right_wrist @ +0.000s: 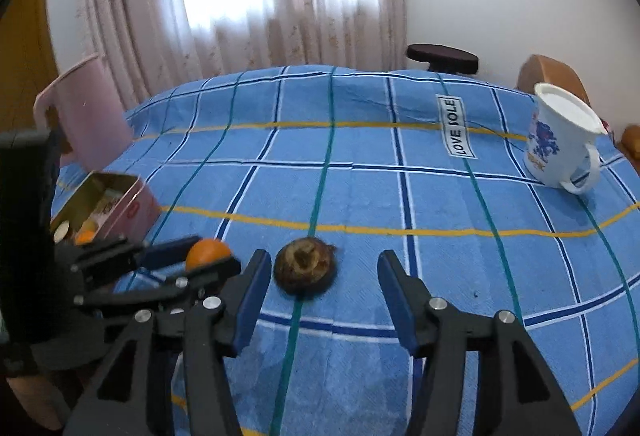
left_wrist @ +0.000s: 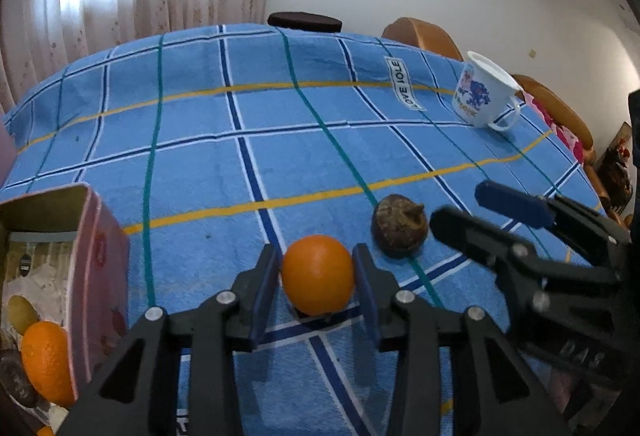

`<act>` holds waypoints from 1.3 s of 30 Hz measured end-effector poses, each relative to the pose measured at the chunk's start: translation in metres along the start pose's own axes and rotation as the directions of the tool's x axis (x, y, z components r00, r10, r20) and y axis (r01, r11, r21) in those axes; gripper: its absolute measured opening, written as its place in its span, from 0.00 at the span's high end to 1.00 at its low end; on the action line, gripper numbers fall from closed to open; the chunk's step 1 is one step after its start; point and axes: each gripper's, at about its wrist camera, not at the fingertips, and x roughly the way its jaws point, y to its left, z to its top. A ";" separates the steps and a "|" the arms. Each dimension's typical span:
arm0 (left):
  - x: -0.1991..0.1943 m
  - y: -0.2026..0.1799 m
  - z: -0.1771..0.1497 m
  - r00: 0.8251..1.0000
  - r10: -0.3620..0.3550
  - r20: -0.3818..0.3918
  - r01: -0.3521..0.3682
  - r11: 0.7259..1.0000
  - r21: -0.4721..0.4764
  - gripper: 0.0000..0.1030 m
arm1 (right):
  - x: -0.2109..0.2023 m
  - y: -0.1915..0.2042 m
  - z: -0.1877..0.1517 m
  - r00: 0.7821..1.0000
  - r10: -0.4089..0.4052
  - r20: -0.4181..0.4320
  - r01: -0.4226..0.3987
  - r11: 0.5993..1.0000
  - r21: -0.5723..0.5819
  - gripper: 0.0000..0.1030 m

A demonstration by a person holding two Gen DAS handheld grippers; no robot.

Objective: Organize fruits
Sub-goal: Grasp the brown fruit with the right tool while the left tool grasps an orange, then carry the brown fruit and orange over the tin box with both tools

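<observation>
An orange (left_wrist: 318, 274) rests on the blue checked cloth, and my left gripper (left_wrist: 316, 254) is shut on it, both pads pressed against its sides. From the right wrist view the same left gripper (right_wrist: 200, 256) sits low at the left around the orange (right_wrist: 208, 252). A brown, rough round fruit (right_wrist: 306, 270) lies just beyond my right gripper (right_wrist: 324, 256), which stands open; the fruit is closer to the left finger, and neither finger touches it. In the left wrist view that fruit (left_wrist: 400, 226) lies left of the right gripper (left_wrist: 458, 205).
A pink tin box (left_wrist: 100, 248) at the left holds another orange (left_wrist: 46, 360) and a yellow fruit (left_wrist: 22, 312). A white mug (right_wrist: 560, 140) with a blue print stands far right. A pink jug (right_wrist: 88, 116) stands far left. Chair backs (left_wrist: 424, 36) rise behind the table.
</observation>
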 end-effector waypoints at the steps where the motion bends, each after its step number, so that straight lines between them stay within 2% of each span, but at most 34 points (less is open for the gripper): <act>1: 0.001 0.001 0.000 1.000 -0.019 -0.009 0.019 1.000 -0.005 0.64 | 0.001 -0.002 0.000 1.000 0.001 -0.004 -0.001 1.000 0.013 0.44; 6: -0.006 0.003 -0.002 0.998 -0.053 0.026 0.053 0.999 -0.005 0.65 | 0.007 -0.010 0.001 1.000 -0.011 -0.009 0.011 0.999 0.039 0.44; 12: -0.034 0.009 -0.006 0.985 0.012 0.170 -0.004 0.999 -0.045 0.65 | 0.016 0.001 0.004 1.000 -0.014 -0.020 0.014 1.000 0.014 0.44; 15: -0.040 0.016 -0.007 0.978 0.036 0.206 -0.020 0.997 -0.079 0.65 | 0.022 0.006 0.003 0.999 -0.019 -0.032 0.019 1.000 0.001 0.44; 21: -0.042 0.021 -0.007 0.975 0.057 0.213 -0.036 0.994 -0.104 0.65 | 0.036 0.016 0.004 0.996 -0.034 -0.083 0.031 0.999 -0.045 0.44; 22: -0.042 0.021 -0.007 0.975 0.058 0.214 -0.037 0.994 -0.103 0.65 | 0.041 0.018 0.004 0.994 -0.043 -0.102 0.037 0.998 -0.057 0.46; 24: -0.043 0.021 -0.007 0.975 0.058 0.216 -0.036 0.994 -0.106 0.65 | 0.045 0.020 0.004 0.991 -0.044 -0.126 0.036 0.997 -0.067 0.57; 25: -0.042 0.021 -0.007 0.974 0.059 0.218 -0.036 0.993 -0.109 0.65 | 0.048 0.021 0.003 0.989 -0.044 -0.138 0.034 0.997 -0.073 0.57; 29: -0.045 0.021 -0.009 0.970 0.062 0.234 -0.037 0.993 -0.112 0.65 | 0.045 0.022 0.002 0.991 -0.038 -0.126 0.029 0.997 -0.076 0.57; 39: -0.057 0.015 -0.013 0.953 0.092 0.290 -0.068 0.994 -0.090 0.65 | 0.014 0.027 0.000 1.000 0.003 0.018 -0.002 0.995 -0.097 0.57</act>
